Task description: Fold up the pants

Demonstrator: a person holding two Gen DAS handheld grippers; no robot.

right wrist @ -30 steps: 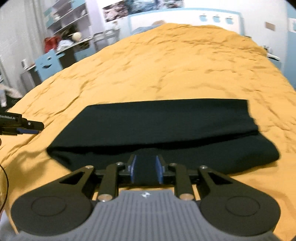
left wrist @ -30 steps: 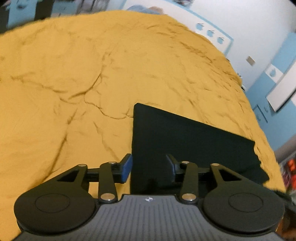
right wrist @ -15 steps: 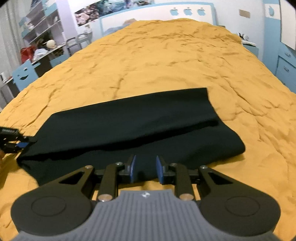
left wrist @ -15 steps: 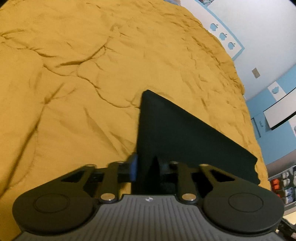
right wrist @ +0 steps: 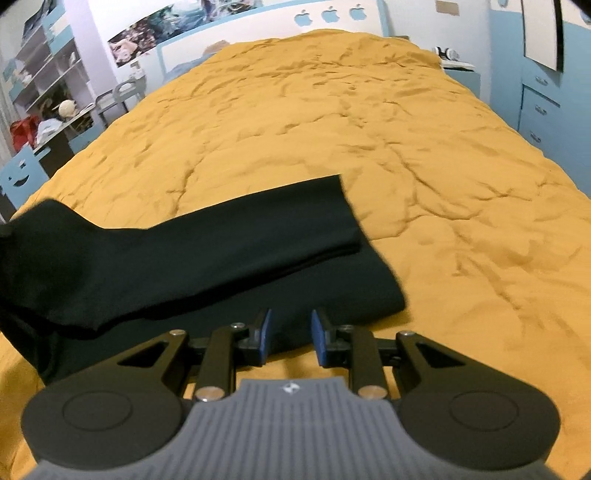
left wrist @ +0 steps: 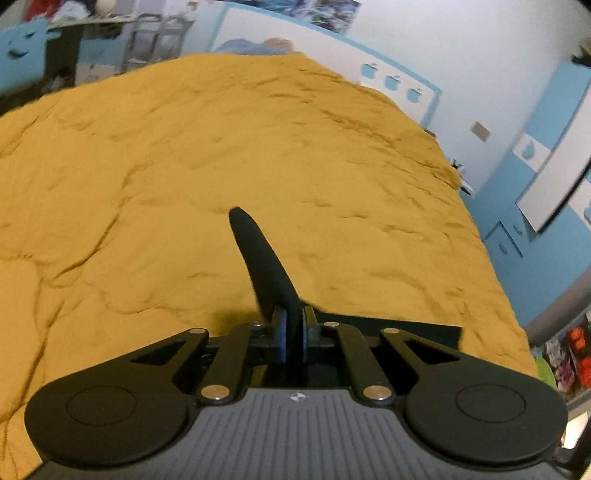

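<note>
A bed covered by a wrinkled mustard-yellow bedspread (right wrist: pixel 369 122) filled both views, with a white and blue headboard bearing apple motifs (right wrist: pixel 325 16) at its far end, shelving (right wrist: pixel 40 74) along the left wall in the right wrist view and blue cabinets (right wrist: pixel 539 110) at the right. The black pants (right wrist: pixel 229 243) lay folded lengthwise across the near part of the bedspread. In the left wrist view, one end of the pants (left wrist: pixel 266 266) was raised off the bedspread and stood up as a narrow dark fold out of the left gripper (left wrist: pixel 294 332), whose jaws were closing, the blue pads pressing the fabric between them. In the right wrist view the same lifted end appeared at the left edge, higher than the rest of the garment. The right gripper (right wrist: pixel 290 334) hovered at the near edge of the pants, its jaws narrowly parted; fabric lay between and below the blue pads (right wrist: pixel 264 334), which did not press on it.
</note>
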